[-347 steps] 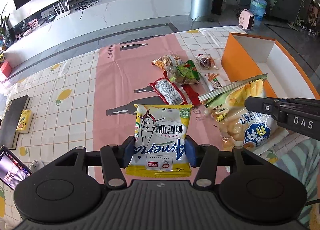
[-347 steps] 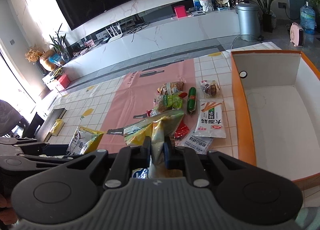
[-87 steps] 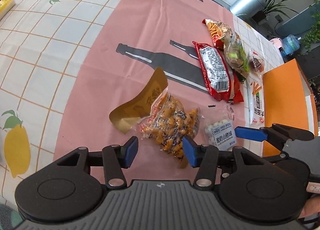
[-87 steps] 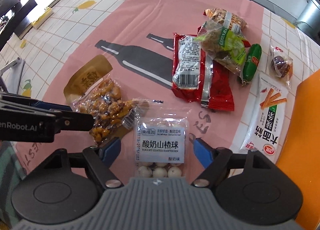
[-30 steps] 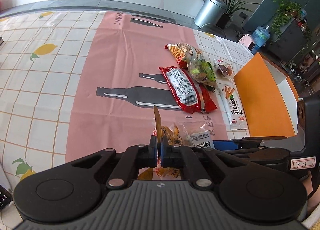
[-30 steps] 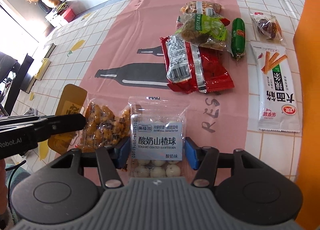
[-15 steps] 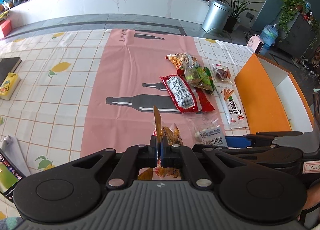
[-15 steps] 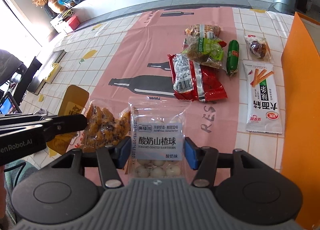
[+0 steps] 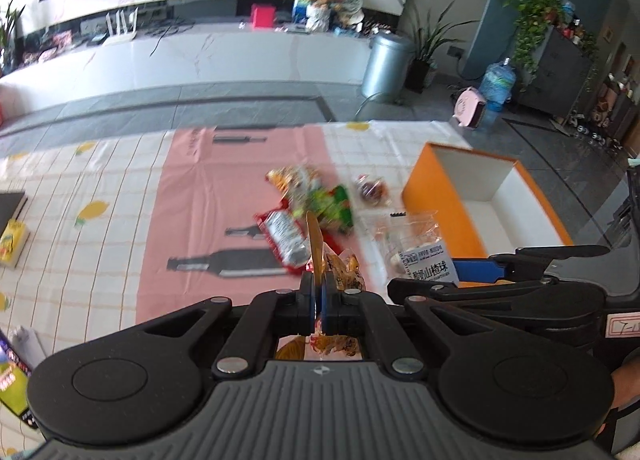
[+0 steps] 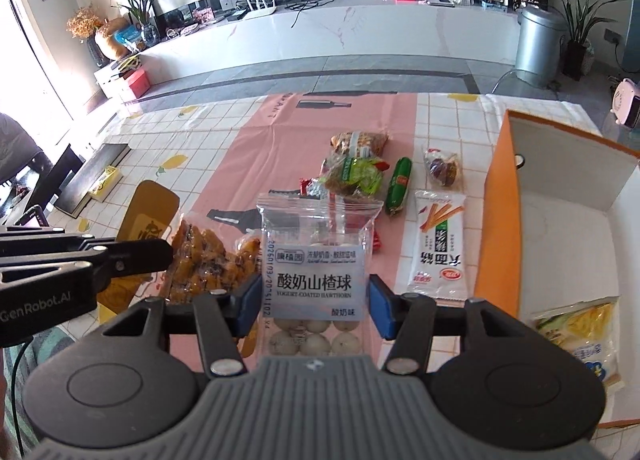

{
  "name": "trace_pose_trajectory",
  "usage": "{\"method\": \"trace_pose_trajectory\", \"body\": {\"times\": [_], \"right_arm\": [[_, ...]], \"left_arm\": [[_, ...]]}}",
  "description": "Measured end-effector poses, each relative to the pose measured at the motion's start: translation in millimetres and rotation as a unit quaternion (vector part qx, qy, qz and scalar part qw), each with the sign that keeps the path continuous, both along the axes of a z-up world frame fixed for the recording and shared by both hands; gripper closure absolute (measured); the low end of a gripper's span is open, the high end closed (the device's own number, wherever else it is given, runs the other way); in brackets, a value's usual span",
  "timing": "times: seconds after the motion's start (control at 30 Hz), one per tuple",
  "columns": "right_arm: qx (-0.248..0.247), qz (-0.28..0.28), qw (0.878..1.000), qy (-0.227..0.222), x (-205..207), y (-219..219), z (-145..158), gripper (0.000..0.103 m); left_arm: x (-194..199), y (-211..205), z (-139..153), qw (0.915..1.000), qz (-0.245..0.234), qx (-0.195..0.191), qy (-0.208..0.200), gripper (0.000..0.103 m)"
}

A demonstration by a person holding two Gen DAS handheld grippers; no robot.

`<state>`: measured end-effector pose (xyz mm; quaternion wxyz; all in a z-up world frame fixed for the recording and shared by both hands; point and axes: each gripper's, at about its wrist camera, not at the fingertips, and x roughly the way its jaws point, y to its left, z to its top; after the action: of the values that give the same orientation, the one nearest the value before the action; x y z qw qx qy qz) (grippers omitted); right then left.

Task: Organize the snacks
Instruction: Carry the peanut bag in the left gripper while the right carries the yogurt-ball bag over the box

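My left gripper (image 9: 319, 292) is shut on the brown nut snack bag (image 9: 316, 248), held edge-on above the table; the bag also shows in the right wrist view (image 10: 208, 256). My right gripper (image 10: 314, 300) is shut on a clear bag of yogurt-coated hawthorn balls (image 10: 316, 268), lifted off the table; that bag also shows in the left wrist view (image 9: 420, 252). The orange box (image 10: 504, 220) with a white inside stands to the right and holds a yellow snack bag (image 10: 580, 332).
On the pink cloth lie a red packet (image 9: 284, 236), a green packet (image 10: 352, 176), an orange-brown packet (image 10: 360, 142), a green sausage (image 10: 400, 184), a small dark-fruit packet (image 10: 442, 170) and a white stick-snack packet (image 10: 438, 248). A black tray (image 10: 96, 176) lies far left.
Both grippers have risen and tilted up with their bags held; the box and the room now show more. The left view is blurred from motion.
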<state>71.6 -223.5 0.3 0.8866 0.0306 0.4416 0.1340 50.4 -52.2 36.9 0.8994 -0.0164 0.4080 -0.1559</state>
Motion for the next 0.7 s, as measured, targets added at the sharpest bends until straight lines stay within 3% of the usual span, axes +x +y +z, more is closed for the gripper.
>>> {"method": "trace_pose_trajectory", "body": {"times": [0.17, 0.4, 0.53, 0.7], "right_arm": [[-0.025, -0.014, 0.999, -0.023, 1, -29, 30, 0.050], [-0.072, -0.050, 0.996, -0.022, 10, -90, 50, 0.050], [-0.091, -0.070, 0.993, -0.003, 17, -130, 45, 0.050], [-0.097, -0.097, 0.990, 0.045, 33, -178, 14, 0.050]], "left_arm": [[7, -34, 28, 0.9990, -0.029, -0.005, -0.033, 0.101], [26, -96, 39, 0.9949, -0.088, -0.020, -0.045, 0.101], [39, -138, 30, 0.9906, -0.130, -0.013, -0.041, 0.101], [65, -186, 2, 0.9834, -0.181, 0.007, -0.009, 0.101]]}}
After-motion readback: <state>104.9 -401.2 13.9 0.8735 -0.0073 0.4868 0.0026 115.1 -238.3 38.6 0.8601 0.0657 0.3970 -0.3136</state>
